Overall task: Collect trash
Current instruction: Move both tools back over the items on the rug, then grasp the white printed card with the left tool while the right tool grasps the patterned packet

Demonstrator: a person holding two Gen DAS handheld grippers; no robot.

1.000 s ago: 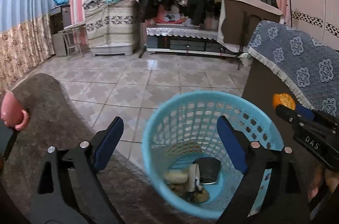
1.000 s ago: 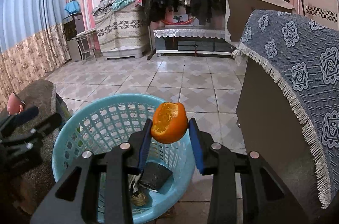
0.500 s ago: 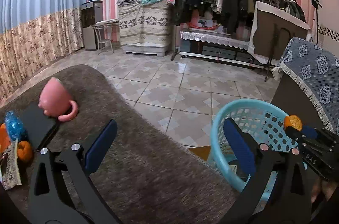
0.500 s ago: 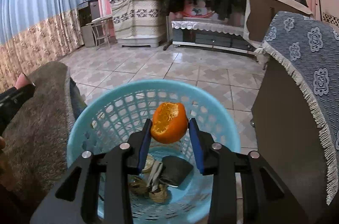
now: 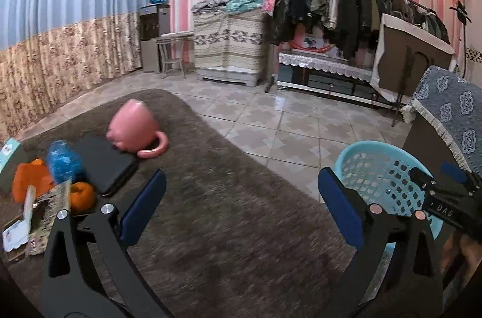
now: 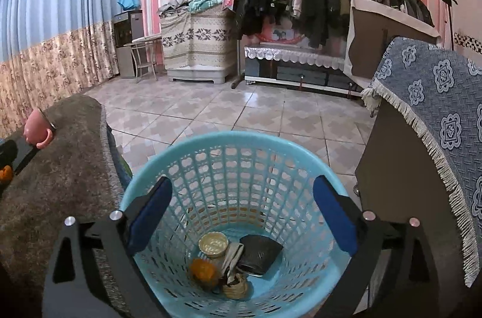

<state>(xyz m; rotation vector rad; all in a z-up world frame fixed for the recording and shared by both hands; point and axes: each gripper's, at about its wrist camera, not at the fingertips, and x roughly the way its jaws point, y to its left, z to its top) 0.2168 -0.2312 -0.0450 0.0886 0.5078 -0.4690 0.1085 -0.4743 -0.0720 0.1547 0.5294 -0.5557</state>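
Over the blue basket (image 6: 238, 155) the right gripper (image 6: 241, 212) hangs spread wide and empty, an orange peel (image 6: 204, 269) lying inside among other scraps. The left gripper (image 5: 241, 212), also gaping, points toward litter (image 5: 45, 197) beside the pink mug (image 5: 132, 128), likely the next pickup.

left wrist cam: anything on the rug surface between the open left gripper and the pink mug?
Nothing: in the left wrist view only bare brown rug separates the left gripper from the pink mug. The black case lies off to the left.
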